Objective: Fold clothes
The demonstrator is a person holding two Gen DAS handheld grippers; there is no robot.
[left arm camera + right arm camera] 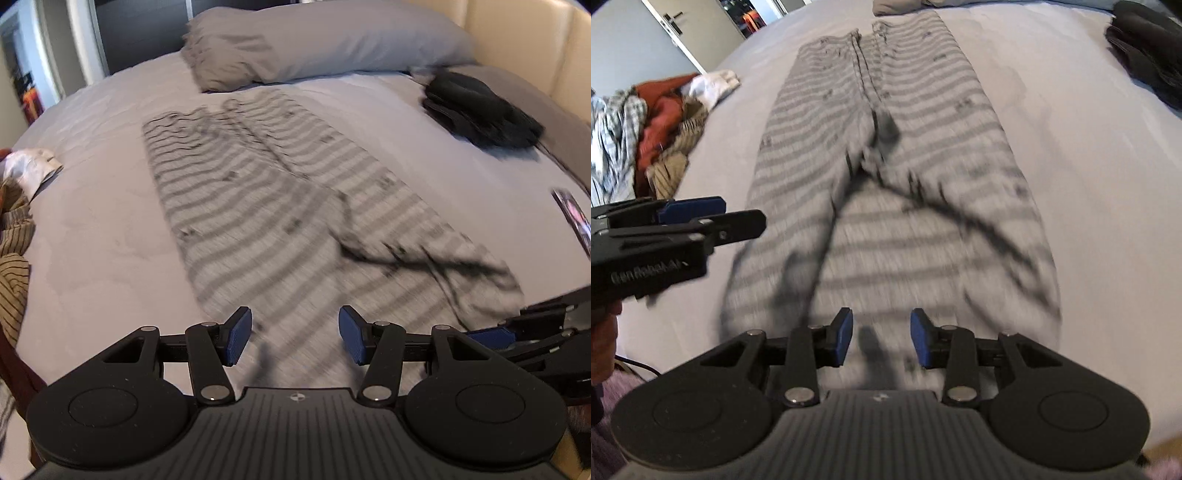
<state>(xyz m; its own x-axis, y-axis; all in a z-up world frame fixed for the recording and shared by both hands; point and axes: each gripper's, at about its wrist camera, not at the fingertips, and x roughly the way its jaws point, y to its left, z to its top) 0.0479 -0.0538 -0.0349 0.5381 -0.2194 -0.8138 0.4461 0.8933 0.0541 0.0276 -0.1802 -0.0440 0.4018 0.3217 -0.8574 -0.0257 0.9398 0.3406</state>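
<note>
Grey striped trousers lie spread flat on the bed, waist end near me, legs running toward the pillow; a dark drawstring lies loose across them. They also show in the right wrist view. My left gripper is open and empty, hovering over the waist end. My right gripper is open and empty over the same end. The right gripper also shows at the right edge of the left wrist view, and the left gripper shows at the left of the right wrist view. Both views are motion-blurred.
The bed has a light grey sheet. A grey pillow lies at the head. A dark folded pile sits at the right. A heap of mixed clothes lies at the left edge. A door stands beyond.
</note>
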